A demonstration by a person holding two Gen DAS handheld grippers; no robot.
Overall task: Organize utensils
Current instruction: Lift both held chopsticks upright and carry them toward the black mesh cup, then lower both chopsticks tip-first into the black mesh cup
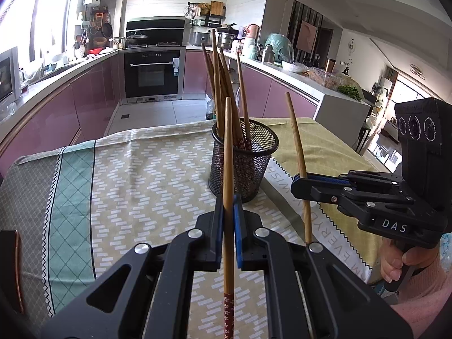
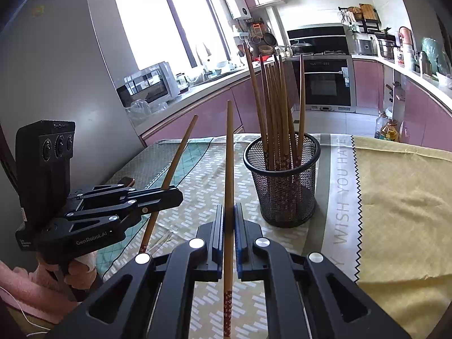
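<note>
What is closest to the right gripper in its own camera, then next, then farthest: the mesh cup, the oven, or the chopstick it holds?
From the right gripper:
1. Its held chopstick, clamped between the fingers, pointing up at centre.
2. The black mesh cup, on the tablecloth just ahead, slightly right, full of chopsticks.
3. The oven, built into the pink cabinets across the kitchen floor.

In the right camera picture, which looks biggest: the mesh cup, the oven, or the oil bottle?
Largest to smallest, as they look:
1. mesh cup
2. oven
3. oil bottle
The cup is nearest the camera, so the far-off oven is probably bigger really.
</note>
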